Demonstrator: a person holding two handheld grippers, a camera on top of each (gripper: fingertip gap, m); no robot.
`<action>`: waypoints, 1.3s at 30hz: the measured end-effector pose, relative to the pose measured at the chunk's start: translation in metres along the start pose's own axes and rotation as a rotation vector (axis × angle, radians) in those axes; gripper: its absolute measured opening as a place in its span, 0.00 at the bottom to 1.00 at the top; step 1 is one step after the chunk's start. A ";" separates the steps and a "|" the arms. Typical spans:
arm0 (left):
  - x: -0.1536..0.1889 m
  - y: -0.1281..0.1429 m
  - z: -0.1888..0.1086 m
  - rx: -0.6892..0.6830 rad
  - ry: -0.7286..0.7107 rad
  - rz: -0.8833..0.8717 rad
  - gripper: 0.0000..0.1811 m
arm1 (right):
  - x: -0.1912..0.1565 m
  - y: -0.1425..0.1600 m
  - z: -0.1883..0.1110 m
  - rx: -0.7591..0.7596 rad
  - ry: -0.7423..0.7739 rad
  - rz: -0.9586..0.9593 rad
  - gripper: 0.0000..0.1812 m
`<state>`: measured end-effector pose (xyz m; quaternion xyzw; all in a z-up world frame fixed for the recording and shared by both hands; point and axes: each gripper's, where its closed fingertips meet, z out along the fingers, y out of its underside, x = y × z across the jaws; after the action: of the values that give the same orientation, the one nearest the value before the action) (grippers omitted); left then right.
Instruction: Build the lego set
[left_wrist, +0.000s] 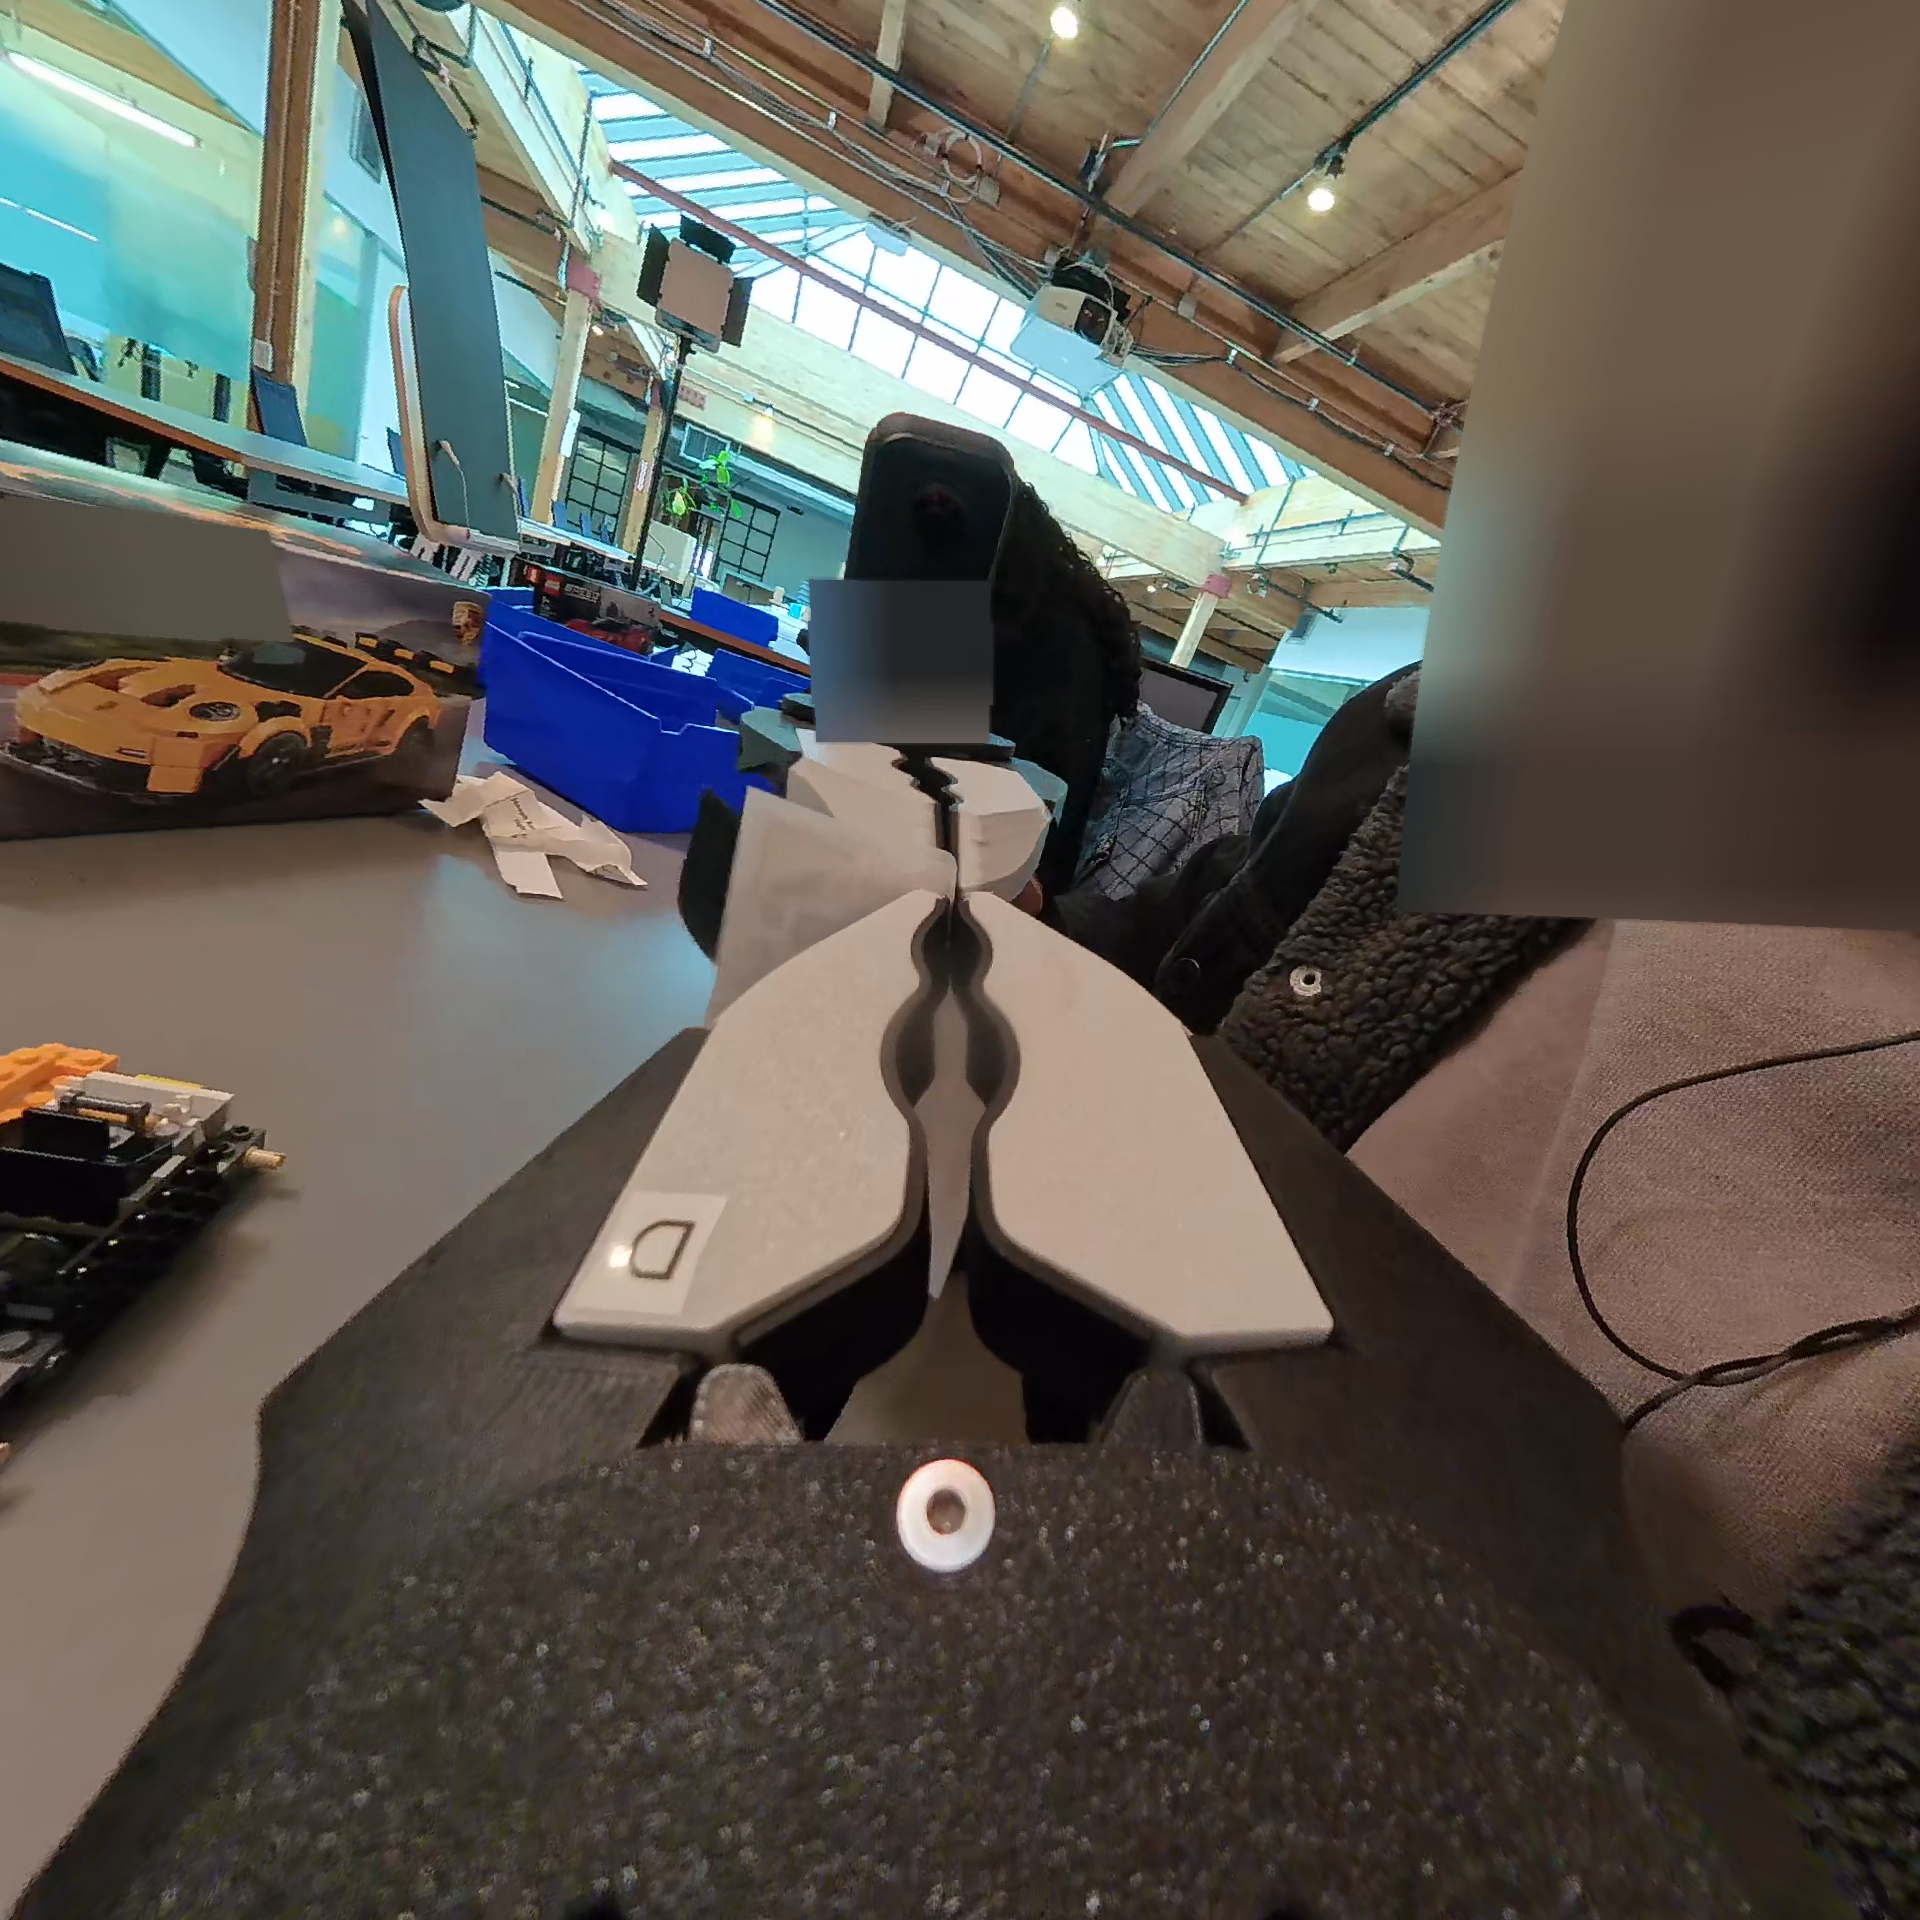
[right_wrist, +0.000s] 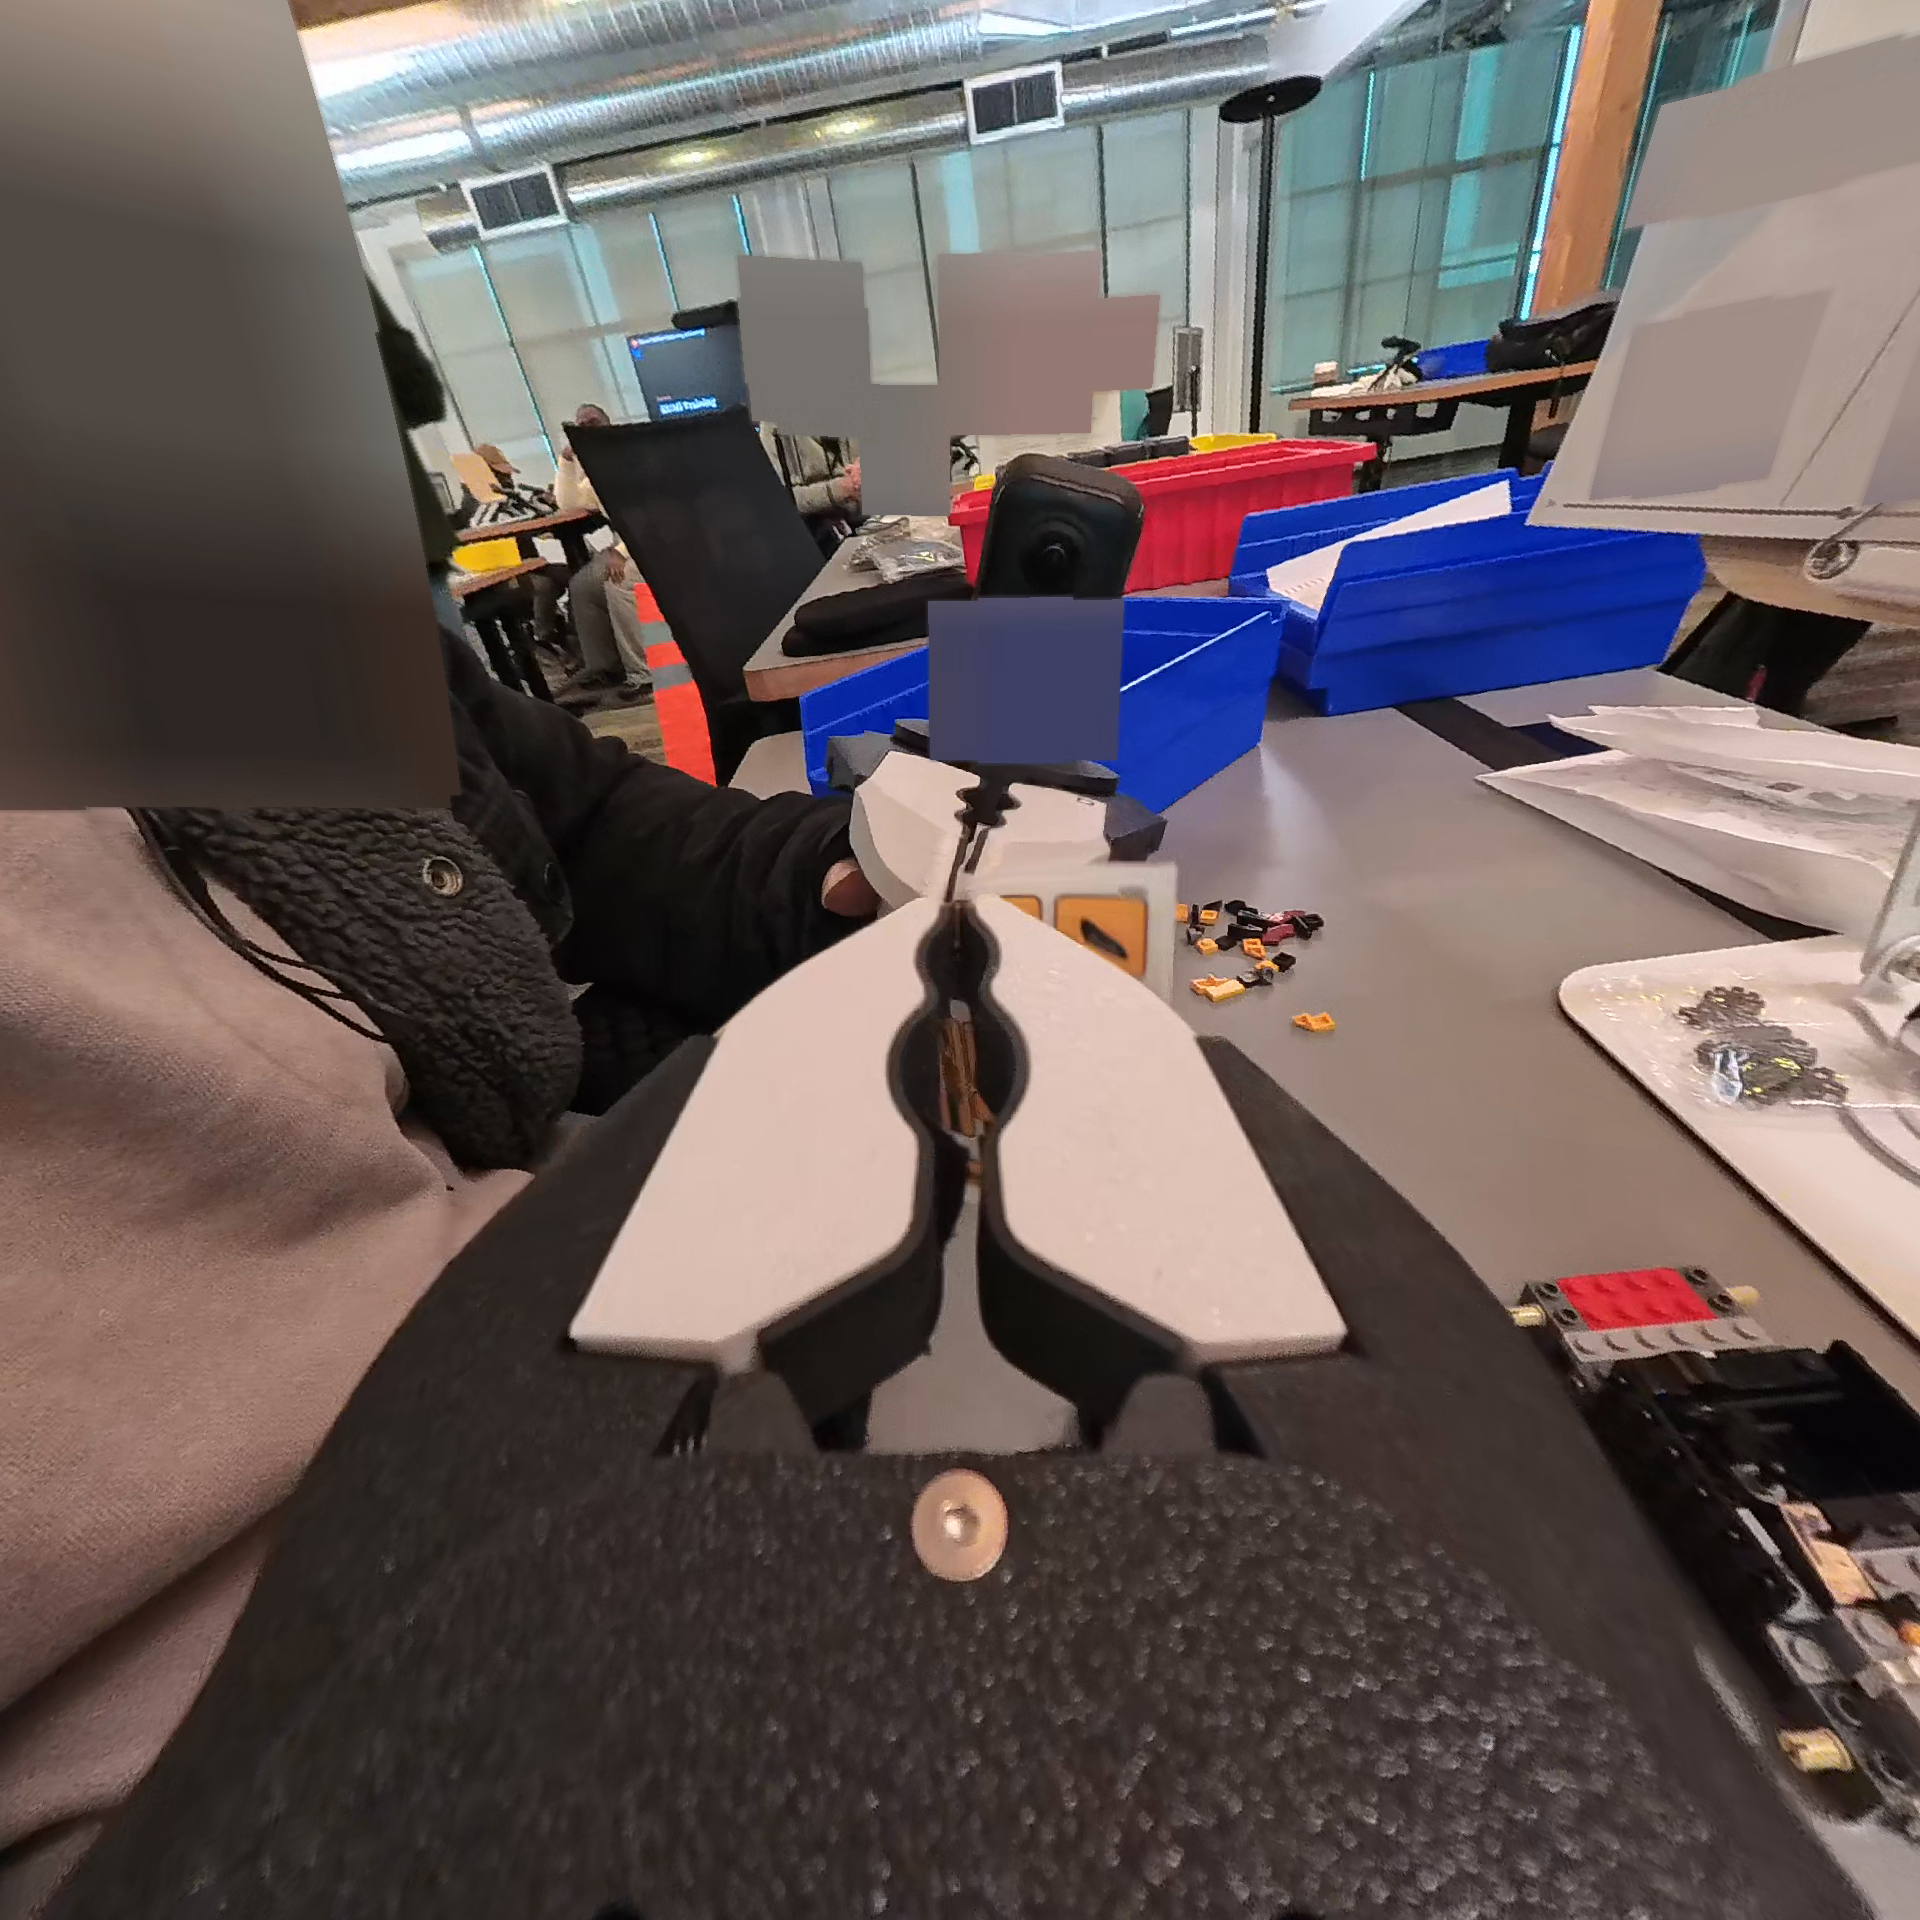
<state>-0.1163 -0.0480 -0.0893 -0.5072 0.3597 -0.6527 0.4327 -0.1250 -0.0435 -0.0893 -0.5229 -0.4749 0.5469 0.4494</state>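
Observation:
My left gripper (left_wrist: 951, 914) is shut on a white sticker sheet (left_wrist: 821, 894), whose plain back fans out to the left of the fingertips. My right gripper (right_wrist: 954, 914) faces it tip to tip and is shut on the same sheet (right_wrist: 1101, 925), whose orange stickers show just right of its tips. Each gripper shows in the other's view: the right one (left_wrist: 951, 831) and the left one (right_wrist: 971, 842). The part-built black lego car lies on the grey table, at the left (left_wrist: 94, 1174) and at the lower right (right_wrist: 1714, 1403).
Loose small orange and black pieces (right_wrist: 1247, 945) lie beyond the sheet. A white tray (right_wrist: 1621, 997) with bagged parts, paper bags (right_wrist: 1714, 790), blue bins (right_wrist: 1195, 675) (left_wrist: 592, 717), the set's box (left_wrist: 218, 707) and crumpled paper (left_wrist: 540, 831) are on the table. A person's dark sleeve (right_wrist: 644, 862) is close. Less than 4 cm separates the two grippers' tips.

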 end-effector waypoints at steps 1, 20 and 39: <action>0.000 -0.001 -0.001 0.008 0.004 -0.003 0.00 | 0.000 0.000 0.000 -0.003 0.001 -0.004 0.00; 0.014 0.005 0.003 -0.022 0.088 -0.011 0.00 | -0.015 0.006 0.001 -0.028 -0.090 -0.021 0.08; 0.006 0.009 0.000 -0.046 0.040 0.016 0.00 | -0.011 0.012 -0.001 -0.063 -0.075 -0.045 0.00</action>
<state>-0.1153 -0.0565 -0.0956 -0.5010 0.3871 -0.6508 0.4190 -0.1230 -0.0561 -0.0993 -0.5051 -0.5201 0.5407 0.4267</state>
